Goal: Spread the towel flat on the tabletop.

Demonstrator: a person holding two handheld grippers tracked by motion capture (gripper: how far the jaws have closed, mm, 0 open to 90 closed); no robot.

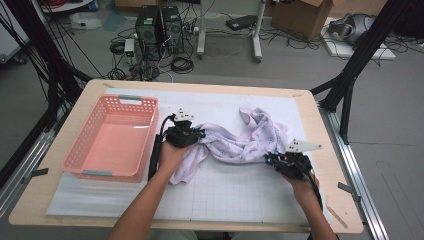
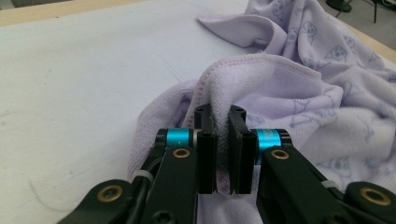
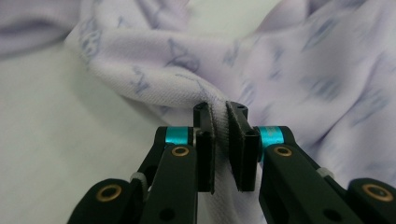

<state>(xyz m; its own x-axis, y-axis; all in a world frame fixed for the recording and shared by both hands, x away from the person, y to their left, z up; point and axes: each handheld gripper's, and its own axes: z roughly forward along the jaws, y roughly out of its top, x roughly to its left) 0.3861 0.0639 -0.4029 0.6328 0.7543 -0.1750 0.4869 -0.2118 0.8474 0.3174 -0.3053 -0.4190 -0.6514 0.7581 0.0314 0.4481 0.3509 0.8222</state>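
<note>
A pale lilac towel (image 1: 235,142) with a faint printed pattern lies crumpled across the middle of the white mat. My left gripper (image 1: 196,135) is at the towel's left end and is shut on a fold of it; in the left gripper view the towel's hemmed edge (image 2: 243,65) runs down between the pressed pads (image 2: 208,140). My right gripper (image 1: 272,159) is at the towel's right front part, shut on a pinch of the towel (image 3: 154,74); cloth is squeezed between its jaws.
A pink plastic basket (image 1: 112,172) stands empty at the left of the mat. The wooden table edge (image 1: 320,130) runs along the right. Computer towers (image 1: 160,30), cables and a cardboard box (image 1: 300,17) are on the floor beyond the table.
</note>
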